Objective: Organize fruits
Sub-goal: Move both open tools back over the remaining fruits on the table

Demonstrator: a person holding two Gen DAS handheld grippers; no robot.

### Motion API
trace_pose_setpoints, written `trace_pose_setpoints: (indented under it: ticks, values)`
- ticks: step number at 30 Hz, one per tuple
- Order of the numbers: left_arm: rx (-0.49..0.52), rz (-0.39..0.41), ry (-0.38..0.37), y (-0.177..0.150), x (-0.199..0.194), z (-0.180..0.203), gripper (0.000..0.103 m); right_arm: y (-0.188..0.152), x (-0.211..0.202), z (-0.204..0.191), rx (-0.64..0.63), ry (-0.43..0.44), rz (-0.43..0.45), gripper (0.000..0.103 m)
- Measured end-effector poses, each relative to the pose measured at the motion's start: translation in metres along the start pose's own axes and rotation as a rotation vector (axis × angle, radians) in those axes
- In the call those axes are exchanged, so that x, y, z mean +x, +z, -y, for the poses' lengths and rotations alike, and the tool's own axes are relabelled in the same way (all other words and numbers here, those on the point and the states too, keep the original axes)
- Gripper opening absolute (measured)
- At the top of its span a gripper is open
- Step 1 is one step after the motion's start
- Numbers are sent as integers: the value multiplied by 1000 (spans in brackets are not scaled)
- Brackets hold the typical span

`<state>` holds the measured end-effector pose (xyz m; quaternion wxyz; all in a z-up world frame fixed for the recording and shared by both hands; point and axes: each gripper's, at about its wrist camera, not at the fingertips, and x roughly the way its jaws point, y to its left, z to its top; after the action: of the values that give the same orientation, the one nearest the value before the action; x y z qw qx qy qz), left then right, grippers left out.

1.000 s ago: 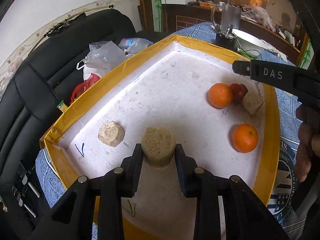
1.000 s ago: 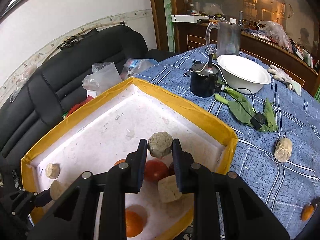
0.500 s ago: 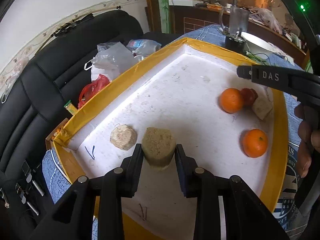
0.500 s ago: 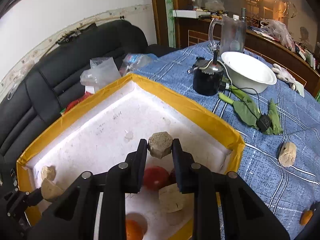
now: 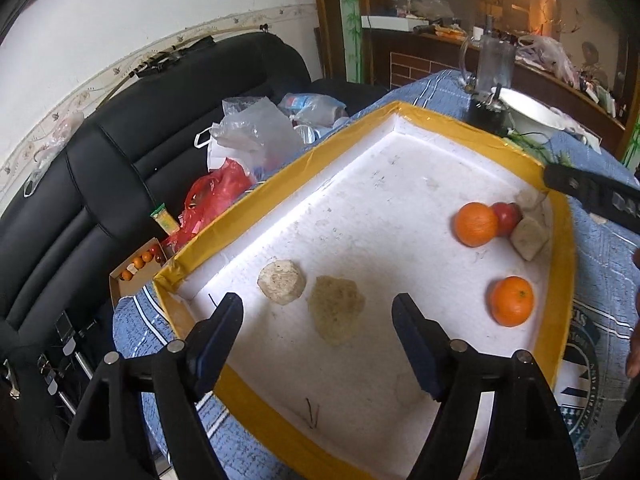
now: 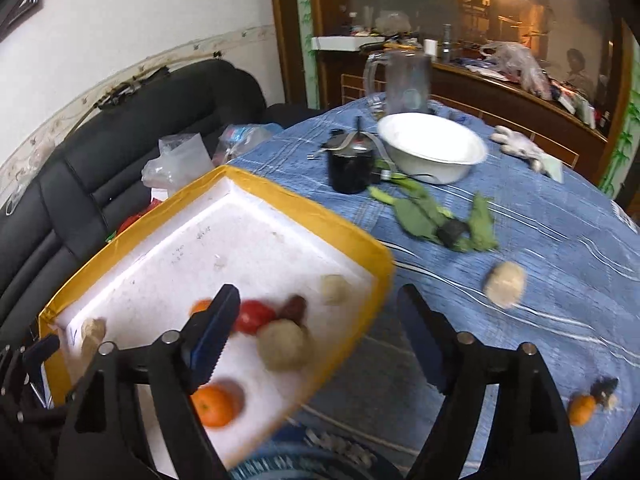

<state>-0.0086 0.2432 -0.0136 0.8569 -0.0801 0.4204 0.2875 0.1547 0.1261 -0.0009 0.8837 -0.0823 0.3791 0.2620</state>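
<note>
A white foam tray with a yellow rim [image 5: 256,200] lies on the blue tablecloth. My left gripper [image 5: 316,306] is open above a beige lump [image 5: 336,314], which rests on the tray floor beside another beige lump [image 5: 282,282]. Two oranges [image 5: 476,224] [image 5: 512,300], a red fruit [image 5: 508,216] and a beige block [image 5: 528,236] sit at the tray's right side. My right gripper [image 6: 318,300] is open over the tray rim [image 6: 320,208], holding nothing. A small beige lump [image 6: 336,289] lies in the tray near that corner.
On the cloth outside the tray lie a beige lump [image 6: 505,283] and a small orange [image 6: 582,410]. Farther back are green leaves [image 6: 424,216], a black pot [image 6: 351,170], a white bowl [image 6: 432,152] and a glass jug [image 6: 404,84]. A black sofa with plastic bags [image 5: 248,132] lies left.
Both grippers have opened and let go of their beige lumps, which now lie in the tray. The right wrist view has swung toward the open table.
</note>
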Motion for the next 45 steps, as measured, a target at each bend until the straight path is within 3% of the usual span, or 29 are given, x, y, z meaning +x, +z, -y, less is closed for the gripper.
trace_pose_setpoints:
  ticks: [3,8,15,19,22,29,33,34,43,45]
  values:
    - [10,17,-20,-2,-11,7,78,-17,-25,22,24,-3,13,93]
    - [29,62,-97,-8,-30,30,81,-65,-66,66,84,-49,11,97]
    - [190,89,-226,-23,-49,100,81,-145,-116,157,243,-190,1,97]
    - [264,88,-271,-33,-54,137,81,-169,-130,216,348,-297,-26,96]
    - [315,75,-296,-40,-55,163,81,-171,-130,241,344,-346,-36,83]
    - [394,68,-334,-46,-56,204,81,-145,-91,260,258,-366,-74,61]
    - [401,62,-357,-42,-53,219,81,-136,-70,281,296,-362,-93,38]
    - [403,62,-369,-41,-52,224,81,-135,-70,282,297,-357,-90,21]
    - [470,61,-540,-42,-60,311,81,-149,-99,299,392,-338,-20,22]
    - [494,56,-559,-44,-61,335,74,-152,-103,306,418,-334,-5,23]
